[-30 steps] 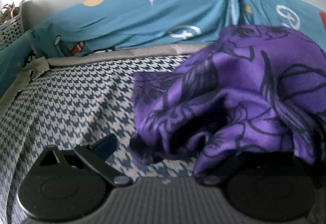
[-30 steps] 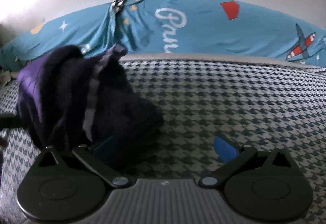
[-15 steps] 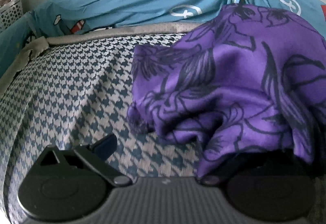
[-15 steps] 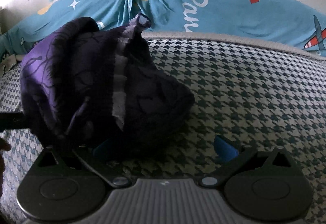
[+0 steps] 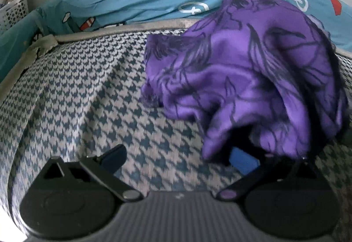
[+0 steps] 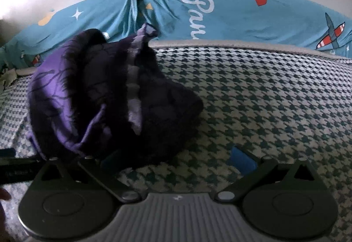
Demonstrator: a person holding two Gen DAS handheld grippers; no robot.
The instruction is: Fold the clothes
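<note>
While you hold both grippers low over the houndstooth sheet (image 5: 92,96), your left gripper (image 5: 178,158) has its fingers spread wide, gripping nothing; the purple garment (image 5: 253,79) bunches ahead, draping its right finger. Your right gripper (image 6: 176,160) is also released, the garment (image 6: 105,96) heaped over its left finger. A white basket (image 5: 13,10) sits far left, contents unclear.

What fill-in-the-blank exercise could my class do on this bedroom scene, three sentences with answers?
1. The crumpled garment is ____ in colour.
2. It lies on a bed cover with a ____ pattern.
3. In its own wrist view, the right gripper has its jaws ____, with only cover between them.

Answers: purple; houndstooth; open
</note>
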